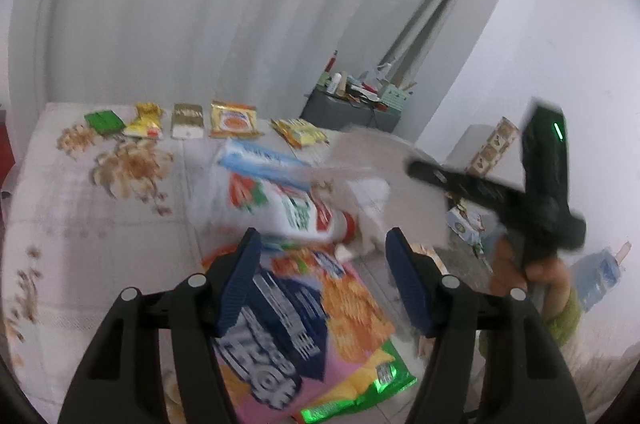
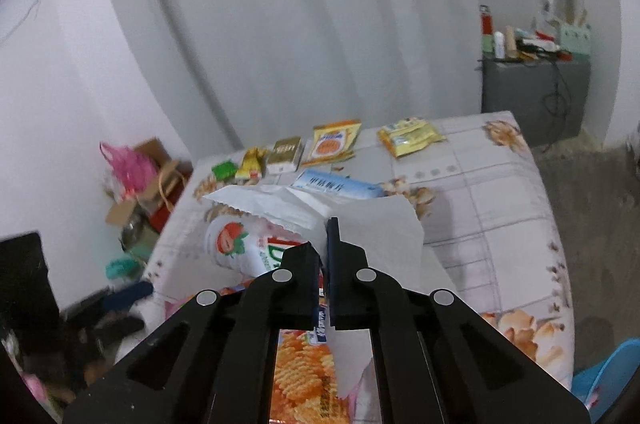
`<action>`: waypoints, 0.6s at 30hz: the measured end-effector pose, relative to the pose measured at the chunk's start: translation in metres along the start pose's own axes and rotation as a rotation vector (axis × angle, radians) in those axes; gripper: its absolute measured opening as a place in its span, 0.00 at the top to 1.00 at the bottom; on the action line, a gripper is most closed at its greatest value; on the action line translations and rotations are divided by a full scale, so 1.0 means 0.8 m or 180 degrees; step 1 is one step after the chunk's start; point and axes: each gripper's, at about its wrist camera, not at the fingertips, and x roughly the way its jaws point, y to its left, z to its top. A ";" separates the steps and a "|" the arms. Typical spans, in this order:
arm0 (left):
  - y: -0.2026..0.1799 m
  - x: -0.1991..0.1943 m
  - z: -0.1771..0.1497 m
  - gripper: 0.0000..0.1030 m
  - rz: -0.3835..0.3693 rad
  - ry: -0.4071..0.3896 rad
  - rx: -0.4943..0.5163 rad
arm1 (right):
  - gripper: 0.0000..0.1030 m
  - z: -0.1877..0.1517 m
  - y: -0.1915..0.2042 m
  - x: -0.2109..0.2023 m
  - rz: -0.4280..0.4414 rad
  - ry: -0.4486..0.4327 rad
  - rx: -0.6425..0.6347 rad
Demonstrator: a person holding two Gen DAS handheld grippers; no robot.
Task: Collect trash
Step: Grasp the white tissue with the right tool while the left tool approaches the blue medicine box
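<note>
My right gripper is shut on a white paper sheet and holds it above the pile; the same gripper and sheet show in the left wrist view at right. My left gripper is open and empty, above a pink chip bag and a green chip bag. A white strawberry-printed bag and a blue-and-white box lie under the sheet. The chip bag and strawberry bag also show in the right wrist view.
Several small wrappers line the far edge of the floral bedsheet: green, yellow, gold, orange. A grey cabinet stands beyond. Boxes and a pink bag lie on the floor left.
</note>
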 end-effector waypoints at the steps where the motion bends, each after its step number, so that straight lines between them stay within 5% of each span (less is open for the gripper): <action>1: 0.009 0.002 0.015 0.39 -0.0046 0.0050 -0.0067 | 0.98 0.000 -0.007 -0.006 0.0010 -0.0039 0.0060; 5: 0.033 0.031 0.064 0.39 -0.0130 0.0325 -0.0153 | 0.98 -0.001 -0.035 -0.029 0.0074 -0.0184 0.0297; 16: 0.101 0.211 0.149 0.38 0.0605 0.1234 -0.0048 | 0.98 -0.013 -0.090 -0.058 0.0182 -0.0281 0.0679; 18: 0.118 0.237 0.153 0.43 0.0669 0.1382 -0.0080 | 0.98 -0.015 -0.097 -0.058 0.0206 -0.0279 0.0724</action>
